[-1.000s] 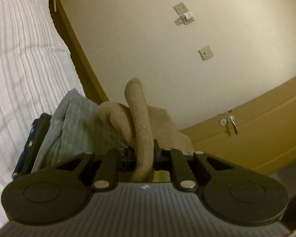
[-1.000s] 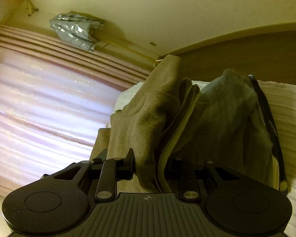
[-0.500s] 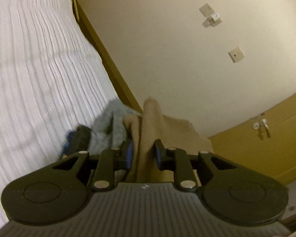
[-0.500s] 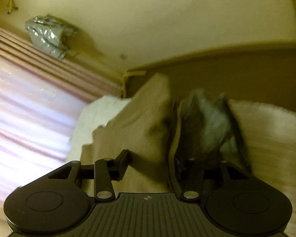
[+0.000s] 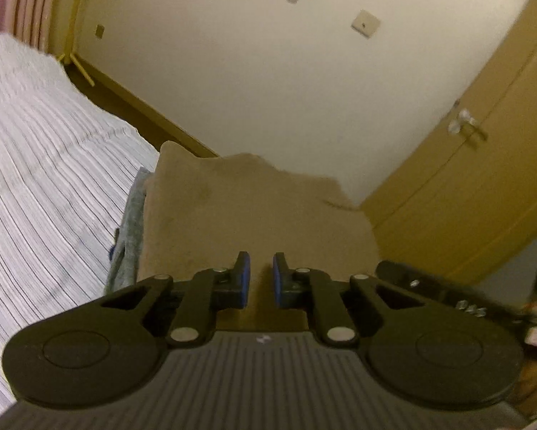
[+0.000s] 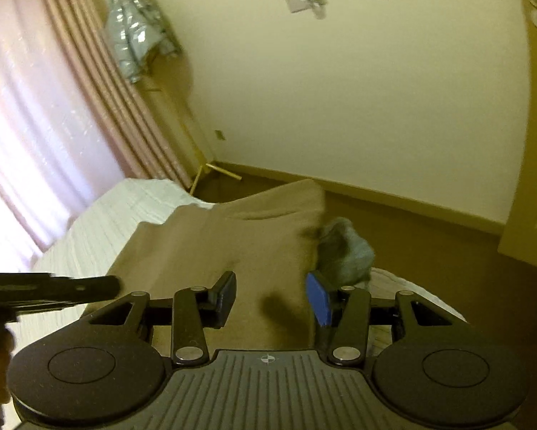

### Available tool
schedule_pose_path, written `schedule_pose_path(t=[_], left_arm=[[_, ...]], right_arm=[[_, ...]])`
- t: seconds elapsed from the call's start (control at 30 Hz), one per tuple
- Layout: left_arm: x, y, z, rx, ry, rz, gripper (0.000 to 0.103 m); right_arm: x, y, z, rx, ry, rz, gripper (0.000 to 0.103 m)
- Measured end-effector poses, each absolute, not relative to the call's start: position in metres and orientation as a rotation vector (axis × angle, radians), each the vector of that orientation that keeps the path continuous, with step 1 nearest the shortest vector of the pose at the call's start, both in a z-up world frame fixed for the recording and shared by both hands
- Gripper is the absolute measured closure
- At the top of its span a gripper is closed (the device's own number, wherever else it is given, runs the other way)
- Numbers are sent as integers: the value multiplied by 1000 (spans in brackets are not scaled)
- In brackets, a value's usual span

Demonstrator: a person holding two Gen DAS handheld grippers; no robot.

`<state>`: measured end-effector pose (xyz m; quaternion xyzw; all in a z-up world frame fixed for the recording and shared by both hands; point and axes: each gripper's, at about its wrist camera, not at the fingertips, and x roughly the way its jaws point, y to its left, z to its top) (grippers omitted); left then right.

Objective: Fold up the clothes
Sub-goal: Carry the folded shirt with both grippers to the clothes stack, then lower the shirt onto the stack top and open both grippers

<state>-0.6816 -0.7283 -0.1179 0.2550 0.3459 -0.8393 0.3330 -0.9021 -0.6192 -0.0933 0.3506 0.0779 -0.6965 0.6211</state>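
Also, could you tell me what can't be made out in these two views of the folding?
1. Grey garment: in the left wrist view only a strip shows, because the tan garment covers the rest. In the right wrist view it is blurred.
2. Blue item: left wrist view, a sliver at the grey garment's edge, too small to identify.
3. Silvery bundle: right wrist view, beside the curtain, too blurred to identify.

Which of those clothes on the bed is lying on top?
The tan garment: it is spread flat over the grey garment, which only peeks out at its edge.
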Motion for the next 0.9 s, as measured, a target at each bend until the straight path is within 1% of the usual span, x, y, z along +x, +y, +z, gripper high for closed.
schedule_pose_path(t=[0.17,0.27,0.37,0.5,0.63,0.73,0.83,0.9], left_arm=[[-684,-728,-121,670,912,-2205,93],[-688,-733,-121,677,903,-2232,93],[-697,-740,-131,728,890,-2224,94],[-708,-744,-151,813,825,-2172,96],[-711,-751,-168,855,836,-2129,96],[-709,-757,-183,868,842,-2110,100],[-705,-763,-181,848,874,-2104,100],[-703,-761,-171,833,857,-2122,100]], right_arm=[[-874,-625,-97,719,232,-1556,54],[-869,-643,-104,715,239,-1554,54],[-867,-657,-113,721,285,-1587,54],[-863,-666,-131,754,368,-1595,54],[-843,-671,-145,712,497,-1599,54],[-837,-678,-157,707,575,-1598,54],[-836,-683,-164,717,587,-1589,54],[-838,-679,-159,727,562,-1589,54]])
